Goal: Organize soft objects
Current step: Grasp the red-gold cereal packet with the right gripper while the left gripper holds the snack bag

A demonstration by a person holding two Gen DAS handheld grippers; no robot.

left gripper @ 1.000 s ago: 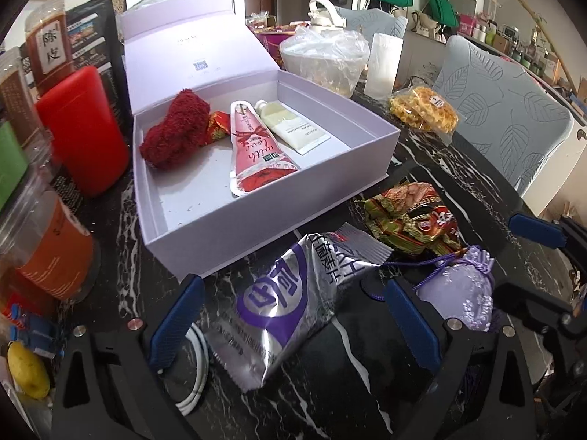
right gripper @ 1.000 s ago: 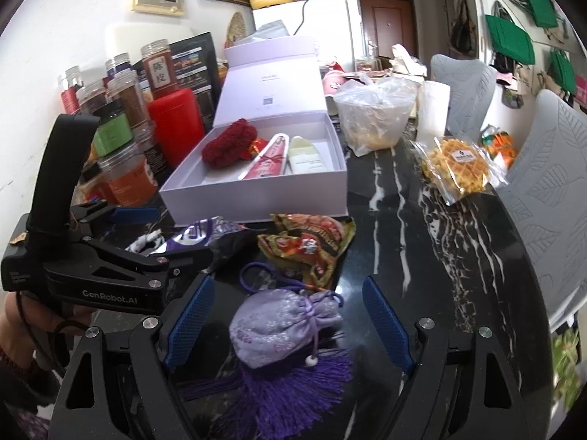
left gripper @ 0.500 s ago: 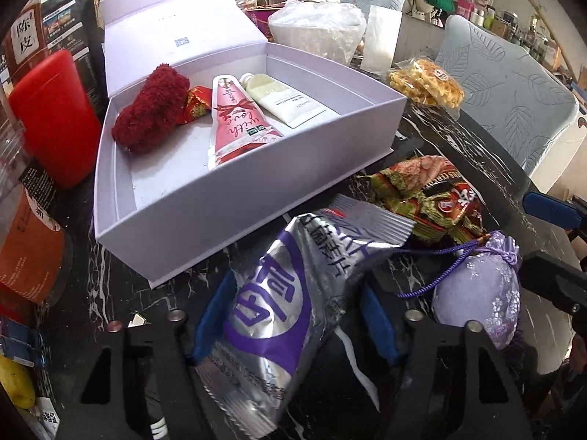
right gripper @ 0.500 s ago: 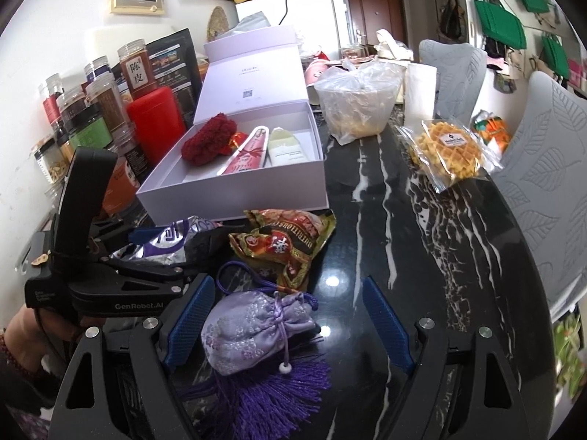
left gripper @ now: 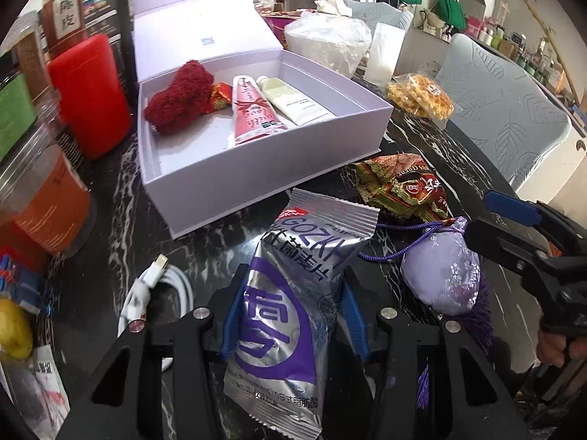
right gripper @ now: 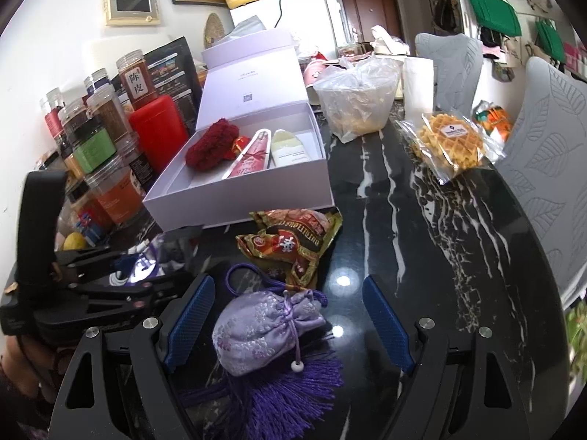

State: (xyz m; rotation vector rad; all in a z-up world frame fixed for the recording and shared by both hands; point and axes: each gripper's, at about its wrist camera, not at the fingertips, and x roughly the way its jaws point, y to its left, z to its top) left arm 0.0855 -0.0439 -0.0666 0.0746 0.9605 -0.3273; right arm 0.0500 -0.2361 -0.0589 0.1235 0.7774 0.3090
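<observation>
Two grippers work the desk [right gripper: 422, 220] — left gripper [left gripper: 290, 311] fingers closing on the silver snack packet [left gripper: 293, 315] bound for the open box [left gripper: 256, 179]; right gripper [right gripper: 286, 326] fingers apart around the lilac pouch [right gripper: 264, 330].

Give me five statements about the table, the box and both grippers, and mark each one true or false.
1. The left gripper has the silver and purple packet between its closing jaws. True.
2. The right gripper is shut on the lilac pouch. False: its jaws stand open around it.
3. The red fuzzy item lies inside the lilac box. True.
4. The box lid is shut. False: it stands open.
5. The red and green snack packet lies in the box. False: it lies on the table.
</observation>
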